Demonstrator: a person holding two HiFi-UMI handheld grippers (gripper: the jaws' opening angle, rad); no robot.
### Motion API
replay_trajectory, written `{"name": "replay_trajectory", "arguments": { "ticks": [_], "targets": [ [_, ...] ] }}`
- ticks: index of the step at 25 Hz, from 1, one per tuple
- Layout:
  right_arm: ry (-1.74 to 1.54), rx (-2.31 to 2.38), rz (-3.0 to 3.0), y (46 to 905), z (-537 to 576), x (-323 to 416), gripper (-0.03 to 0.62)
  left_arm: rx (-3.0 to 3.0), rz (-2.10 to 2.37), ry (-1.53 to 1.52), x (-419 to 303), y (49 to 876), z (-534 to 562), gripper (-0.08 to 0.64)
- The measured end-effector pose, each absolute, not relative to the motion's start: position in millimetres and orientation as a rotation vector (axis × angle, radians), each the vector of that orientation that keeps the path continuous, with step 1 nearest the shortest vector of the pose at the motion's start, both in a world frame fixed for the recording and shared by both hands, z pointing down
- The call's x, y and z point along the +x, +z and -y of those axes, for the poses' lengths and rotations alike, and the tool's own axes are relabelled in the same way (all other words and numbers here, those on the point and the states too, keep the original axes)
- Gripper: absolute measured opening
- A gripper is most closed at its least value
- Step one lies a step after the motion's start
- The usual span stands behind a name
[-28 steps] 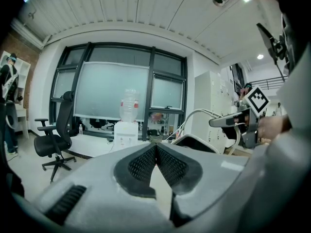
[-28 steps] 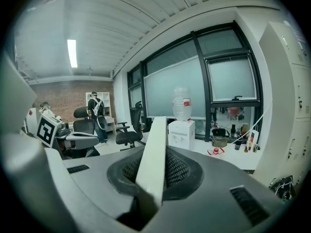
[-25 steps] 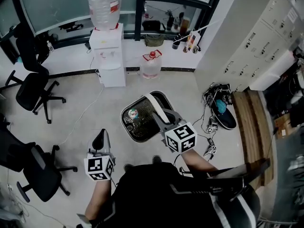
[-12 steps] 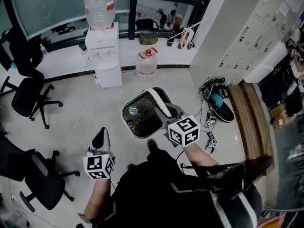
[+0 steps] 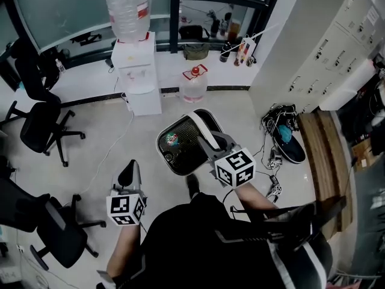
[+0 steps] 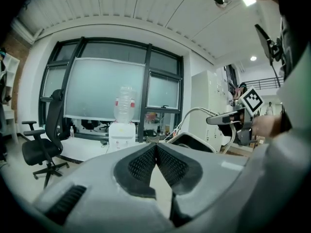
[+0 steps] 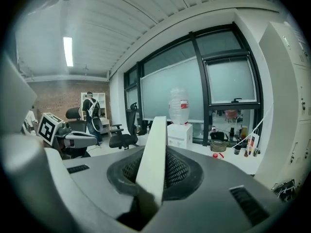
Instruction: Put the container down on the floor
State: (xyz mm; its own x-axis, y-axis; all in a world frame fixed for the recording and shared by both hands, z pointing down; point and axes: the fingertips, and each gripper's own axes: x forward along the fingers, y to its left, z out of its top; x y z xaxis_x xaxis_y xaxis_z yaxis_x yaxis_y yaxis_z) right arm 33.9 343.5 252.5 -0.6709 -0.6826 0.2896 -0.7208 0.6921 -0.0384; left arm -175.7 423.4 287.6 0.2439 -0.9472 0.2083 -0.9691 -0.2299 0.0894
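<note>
The container [image 5: 180, 146] is a dark mesh bin with a white rim and a white handle [image 5: 203, 131]. It hangs over the tiled floor in front of the person, with a small colourful item inside. My right gripper [image 5: 212, 144] is shut on the white handle, which runs as a pale strip [image 7: 154, 154] between its jaws. My left gripper [image 5: 128, 174] is to the left of the bin, apart from it. Its jaws are shut with nothing between them [image 6: 155, 147]. The bin [image 6: 194, 141] also shows in the left gripper view.
A water dispenser [image 5: 137, 71] and a spare water bottle [image 5: 194, 83] stand by the window ahead. Office chairs [image 5: 39, 122] [image 5: 54, 227] are at the left. Tangled cables and a shoe [image 5: 286, 142] lie at the right by the lockers [image 5: 325, 47]. A shoe [image 5: 192, 185] shows under the bin.
Both grippers and the bin have shifted a little forward with the person's step. A shoe has come into sight below the bin. The hold on the handle is unchanged.
</note>
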Motion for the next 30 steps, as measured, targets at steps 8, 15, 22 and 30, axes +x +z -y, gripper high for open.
{"name": "replay_trajectory", "arguments": {
  "ticks": [8, 15, 22, 30],
  "targets": [
    [0.201, 1.062, 2.666, 251.6, -271.1, 38.1, 0.055, 2.339, 1.816, 0.158, -159.1, 273.5, -346.8, 0.011],
    [0.211, 1.014, 2.670, 257.9, -215.7, 48.6, 0.055, 2.401, 1.786, 0.196, -134.0, 267.9, -289.8, 0.011],
    [0.198, 0.919, 2.686, 263.9, -172.9, 61.9, 0.055, 2.403, 1.785, 0.111, -106.1, 256.0, -237.6, 0.011],
    [0.217, 0.878, 2.703, 269.1, -130.0, 82.2, 0.055, 2.386, 1.795, 0.182, -82.4, 260.4, -183.4, 0.011]
  ]
}}
